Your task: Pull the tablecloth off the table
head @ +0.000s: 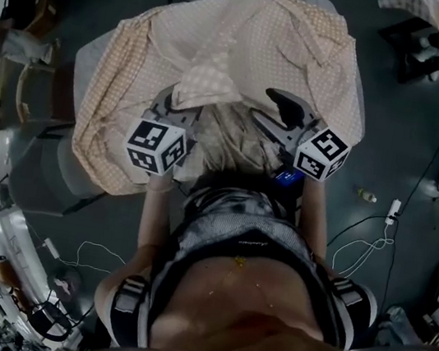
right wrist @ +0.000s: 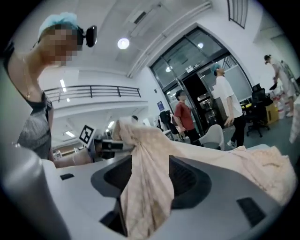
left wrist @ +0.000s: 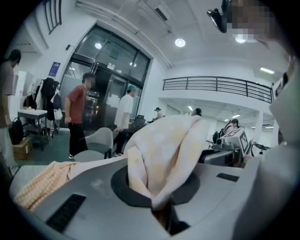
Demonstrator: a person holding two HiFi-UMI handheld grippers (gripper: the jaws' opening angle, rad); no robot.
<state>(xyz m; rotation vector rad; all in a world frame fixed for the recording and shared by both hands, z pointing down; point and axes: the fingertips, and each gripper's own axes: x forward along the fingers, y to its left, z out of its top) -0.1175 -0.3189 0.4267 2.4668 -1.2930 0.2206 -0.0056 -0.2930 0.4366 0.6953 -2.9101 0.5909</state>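
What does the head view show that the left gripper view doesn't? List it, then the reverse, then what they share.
Head view only: the table from above, cables on the floor. Left gripper view only: jaws shut on a fold, people by glass doors, a chair. Both: the tablecloth, the left gripper.

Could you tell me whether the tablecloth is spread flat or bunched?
Bunched: the tablecloth lies in rumpled folds, one pinched in the shut left gripper, another draped through the open right gripper.
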